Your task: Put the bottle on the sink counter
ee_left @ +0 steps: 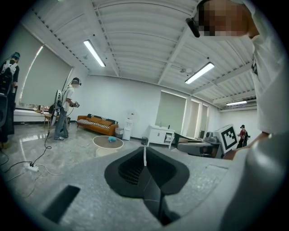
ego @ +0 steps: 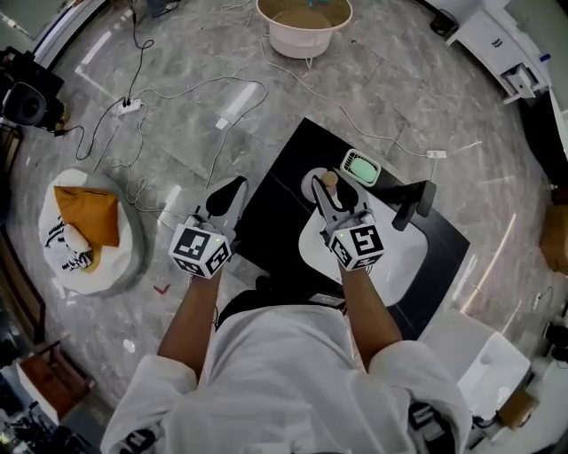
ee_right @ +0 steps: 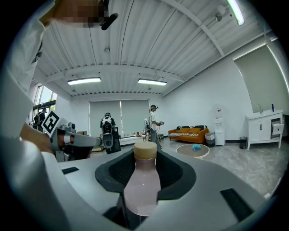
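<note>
A pale pink bottle (ee_right: 142, 180) with a tan cap stands upright between the jaws of my right gripper (ee_right: 143, 189), which is shut on it. In the head view the bottle's cap (ego: 329, 180) shows just ahead of the right gripper (ego: 335, 206), above the white sink basin (ego: 399, 262) set in the black sink counter (ego: 275, 199). My left gripper (ego: 227, 199) hangs to the left, near the counter's left edge. Its jaws meet at a thin seam in the left gripper view, with nothing between them; the left gripper (ee_left: 145, 158) is shut.
A black faucet (ego: 412, 204) stands at the basin's right. A green-rimmed soap dish (ego: 360, 167) lies on the counter's far side. On the grey floor are cables (ego: 186, 93), a pink tub (ego: 303, 25) and a white beanbag (ego: 93, 235) with an orange cushion. Other people stand across the room.
</note>
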The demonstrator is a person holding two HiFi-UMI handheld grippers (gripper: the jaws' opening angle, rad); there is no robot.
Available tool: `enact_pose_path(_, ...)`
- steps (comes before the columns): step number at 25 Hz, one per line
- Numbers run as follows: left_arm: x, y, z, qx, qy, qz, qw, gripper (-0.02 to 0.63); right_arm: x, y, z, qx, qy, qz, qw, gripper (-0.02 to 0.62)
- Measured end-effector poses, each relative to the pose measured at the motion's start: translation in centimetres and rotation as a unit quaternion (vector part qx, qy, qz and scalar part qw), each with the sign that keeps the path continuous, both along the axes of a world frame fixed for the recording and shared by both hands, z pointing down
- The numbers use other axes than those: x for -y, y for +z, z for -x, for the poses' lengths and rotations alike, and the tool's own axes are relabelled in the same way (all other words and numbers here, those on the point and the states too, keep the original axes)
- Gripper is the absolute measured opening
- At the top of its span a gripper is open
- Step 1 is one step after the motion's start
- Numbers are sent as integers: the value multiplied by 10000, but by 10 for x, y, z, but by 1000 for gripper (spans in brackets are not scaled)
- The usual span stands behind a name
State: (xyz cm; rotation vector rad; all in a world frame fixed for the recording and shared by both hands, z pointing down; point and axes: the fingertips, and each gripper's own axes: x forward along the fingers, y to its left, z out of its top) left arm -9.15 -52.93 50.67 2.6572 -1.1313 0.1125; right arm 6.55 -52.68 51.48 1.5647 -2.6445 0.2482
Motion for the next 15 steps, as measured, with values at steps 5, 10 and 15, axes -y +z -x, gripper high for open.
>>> enact_pose_path(5,26,12,-21,41,50,49,10000,29,35,28,-13,-20,82,123,9999,144)
enact_pose_path(10,41,34,-34,48,113,196,9997,29,64,61,-24,-85,263,252,9993,144)
enact_pose_path(15,51,50,-40,61,118,268,9996,29,92,88,-31,-132,398,274,9987,144)
